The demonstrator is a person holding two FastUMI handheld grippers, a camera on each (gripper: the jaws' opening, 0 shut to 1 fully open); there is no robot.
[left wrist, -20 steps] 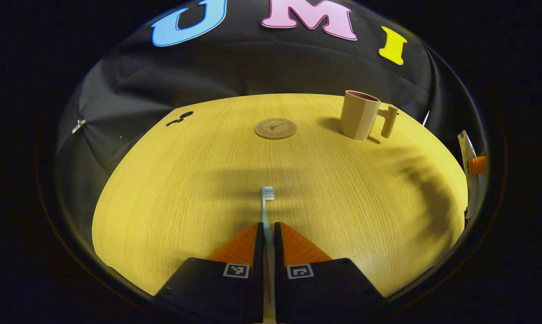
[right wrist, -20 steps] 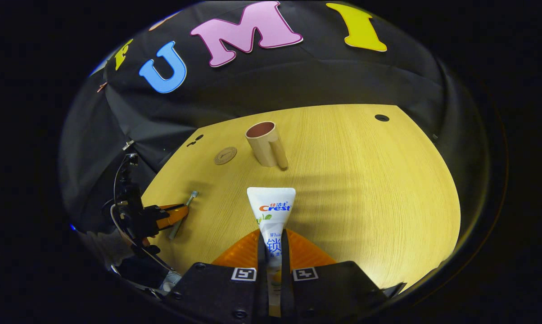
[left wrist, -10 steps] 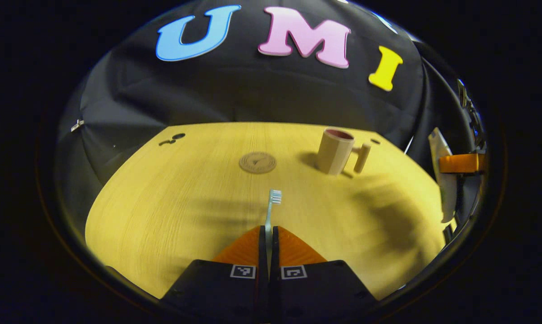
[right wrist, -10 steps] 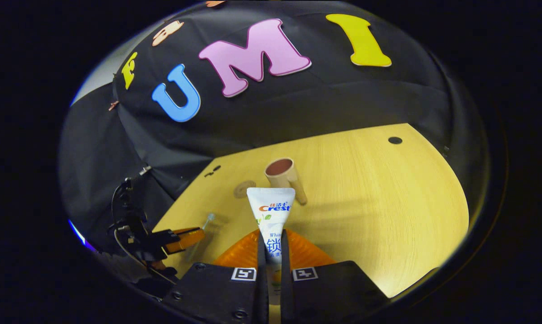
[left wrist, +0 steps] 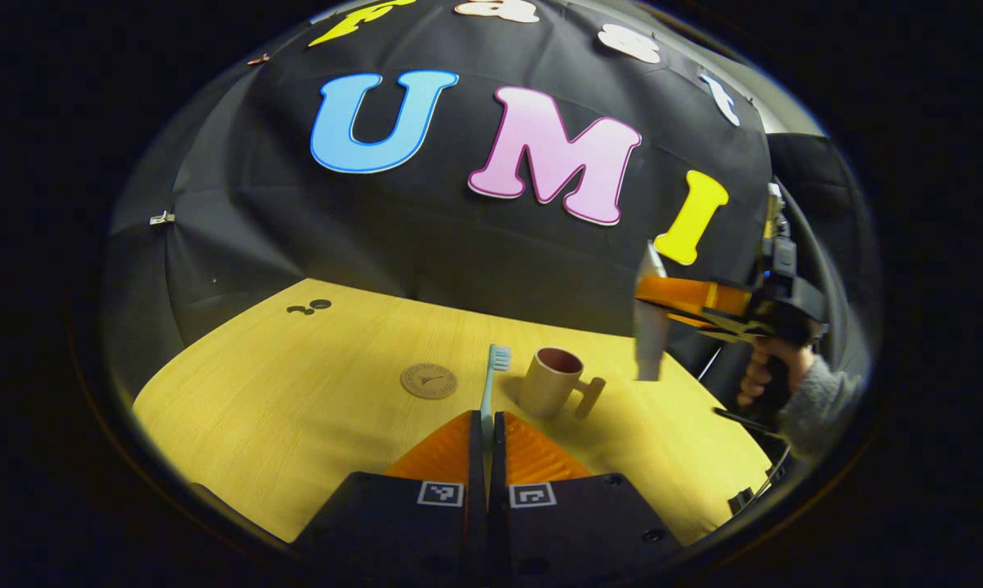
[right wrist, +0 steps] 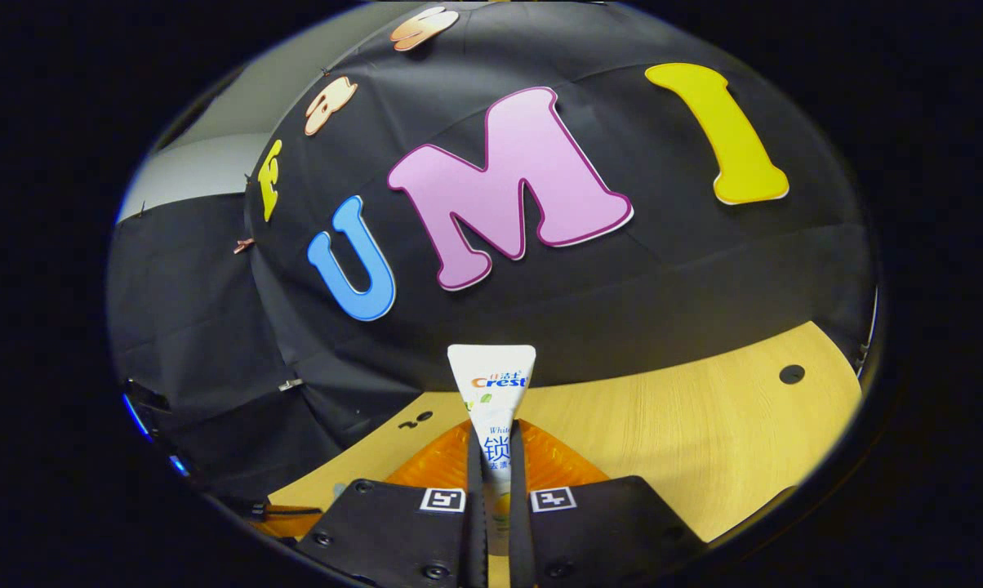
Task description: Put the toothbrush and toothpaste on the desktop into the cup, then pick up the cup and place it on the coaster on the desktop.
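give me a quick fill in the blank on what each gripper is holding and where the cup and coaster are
1. The left gripper is shut on the ____.
2. The right gripper is shut on a tube of ____.
3. The cup stands on the bare wooden desktop, not yet on the round ____.
4. Nothing has been dropped into the cup yet: its inside looks ____.

Missing words: toothbrush; toothpaste; coaster; empty

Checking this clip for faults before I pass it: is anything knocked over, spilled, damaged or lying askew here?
Nothing stands out. The cup stands upright on the desktop, beside the flat coaster. The left gripper is shut on the toothbrush, and the right gripper on the toothpaste; both are held straight, with no spill or damage visible.
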